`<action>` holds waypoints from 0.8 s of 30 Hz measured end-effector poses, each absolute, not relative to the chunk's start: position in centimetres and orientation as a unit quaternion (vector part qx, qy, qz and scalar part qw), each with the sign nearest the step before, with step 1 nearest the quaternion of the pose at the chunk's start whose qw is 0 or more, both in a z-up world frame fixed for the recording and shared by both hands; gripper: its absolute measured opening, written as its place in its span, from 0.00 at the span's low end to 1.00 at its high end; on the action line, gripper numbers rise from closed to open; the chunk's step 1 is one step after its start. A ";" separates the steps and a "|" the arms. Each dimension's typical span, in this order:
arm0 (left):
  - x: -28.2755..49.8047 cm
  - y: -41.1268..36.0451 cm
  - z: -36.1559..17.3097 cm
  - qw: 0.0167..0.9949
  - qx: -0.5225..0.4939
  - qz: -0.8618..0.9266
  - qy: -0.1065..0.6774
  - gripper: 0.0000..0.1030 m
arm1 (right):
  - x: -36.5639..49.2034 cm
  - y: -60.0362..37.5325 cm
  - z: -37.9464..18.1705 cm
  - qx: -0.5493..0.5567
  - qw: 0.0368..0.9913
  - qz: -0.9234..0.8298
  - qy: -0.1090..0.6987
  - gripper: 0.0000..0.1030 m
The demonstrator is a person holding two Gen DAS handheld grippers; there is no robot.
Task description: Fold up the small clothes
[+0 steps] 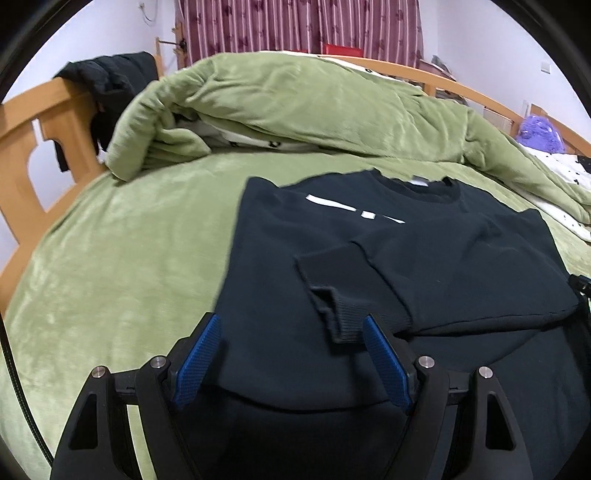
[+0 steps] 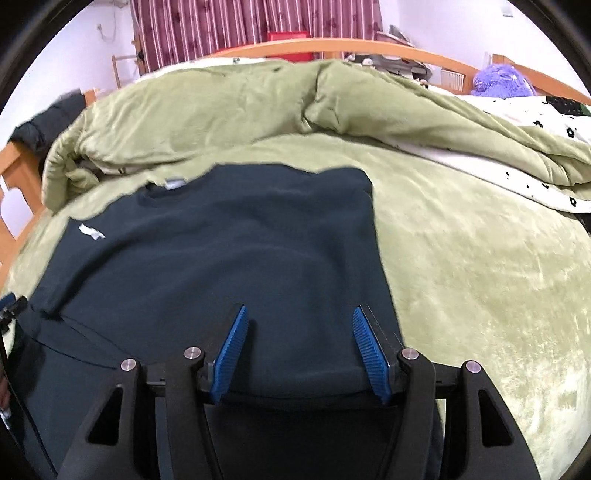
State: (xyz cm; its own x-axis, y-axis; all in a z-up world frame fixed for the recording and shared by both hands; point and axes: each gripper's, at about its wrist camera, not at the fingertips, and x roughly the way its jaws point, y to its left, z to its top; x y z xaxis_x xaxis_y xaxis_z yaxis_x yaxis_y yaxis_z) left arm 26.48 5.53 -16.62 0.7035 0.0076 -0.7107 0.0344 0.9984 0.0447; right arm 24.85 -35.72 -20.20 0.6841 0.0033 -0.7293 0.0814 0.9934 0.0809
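Observation:
A small black sweatshirt (image 1: 424, 258) with a white chest print lies flat on the green bedspread (image 1: 122, 266), collar away from me. Its sides are folded inward and one ribbed sleeve cuff (image 1: 332, 310) lies across the front. My left gripper (image 1: 291, 332) is open, jaws wide apart, just above the shirt's near left part, holding nothing. In the right wrist view the sweatshirt (image 2: 229, 251) fills the middle. My right gripper (image 2: 299, 325) is open over the shirt's near right edge, empty.
A bunched green duvet (image 1: 295, 107) lies across the far side of the bed. A wooden bed frame (image 1: 22, 147) with a black garment (image 1: 107, 77) draped over it stands at left. A purple plush (image 2: 498, 83) sits far right. Striped curtains (image 1: 295, 26) hang behind.

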 end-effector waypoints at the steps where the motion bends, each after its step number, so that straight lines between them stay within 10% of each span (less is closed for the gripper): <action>1: 26.7 5.3 -16.9 0.921 0.026 -0.010 0.387 0.69 | 24.9 -35.8 -20.5 0.049 0.915 -0.024 0.399 0.57; 12: 28.1 3.2 -19.4 0.915 0.023 -0.037 0.402 0.07 | 25.6 -37.3 -23.0 0.048 0.912 -0.022 0.408 0.54; 24: 28.2 4.4 -18.1 0.929 0.042 0.010 0.368 0.06 | 25.3 -38.5 -22.5 0.055 0.912 -0.047 0.404 0.35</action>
